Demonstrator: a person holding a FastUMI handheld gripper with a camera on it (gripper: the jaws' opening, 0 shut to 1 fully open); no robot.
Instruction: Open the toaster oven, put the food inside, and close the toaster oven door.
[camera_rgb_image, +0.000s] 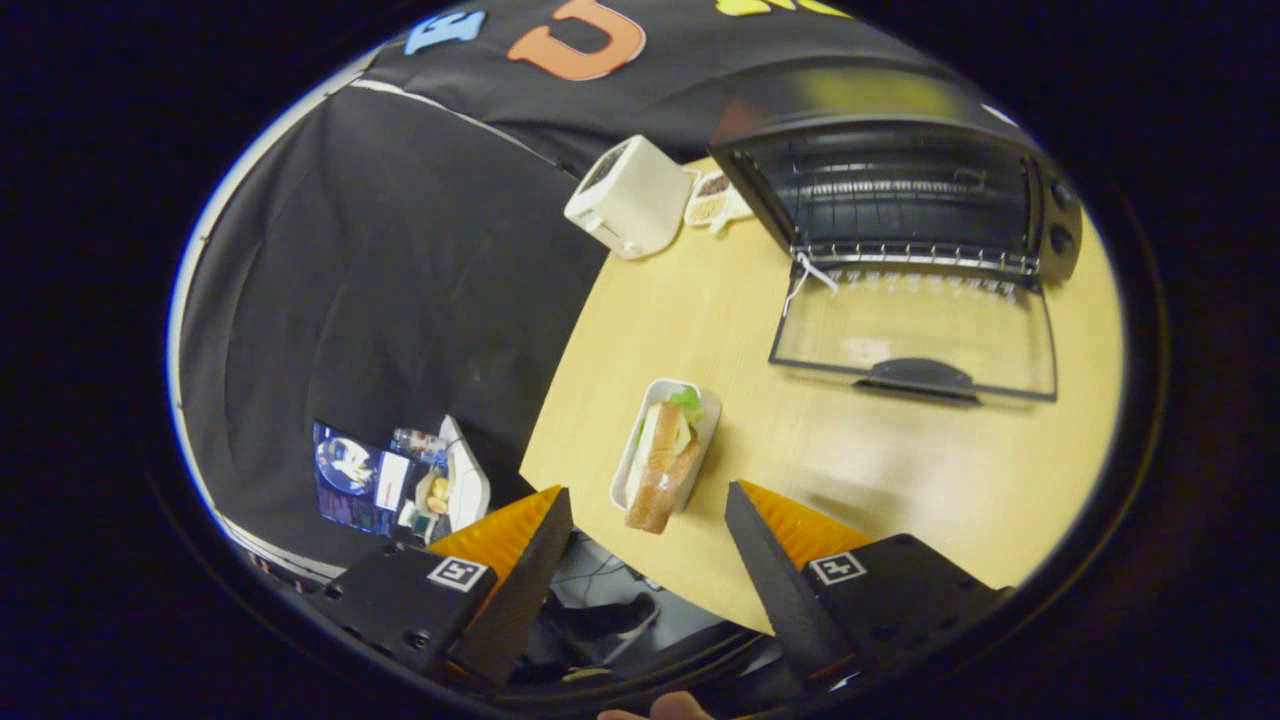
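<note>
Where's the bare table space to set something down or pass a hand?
Bare tabletop lies between the sandwich tray, ahead of the open tongs, and the toaster oven's lowered door. Crowded: the far side by the white toaster.

On the table (900, 470), a sandwich (663, 462) lies in a tray (705, 425) just ahead of the tool (648, 505), between its spread fingers. Beyond stands the toaster oven (900, 190), its door (915, 335) lying open on the table, with a toaster (630, 197) to its left.

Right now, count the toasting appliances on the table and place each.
2. The toaster oven, door open, stands at the table's far side beyond the open gripper; the white toaster sits beside it. None seems hidden.
</note>
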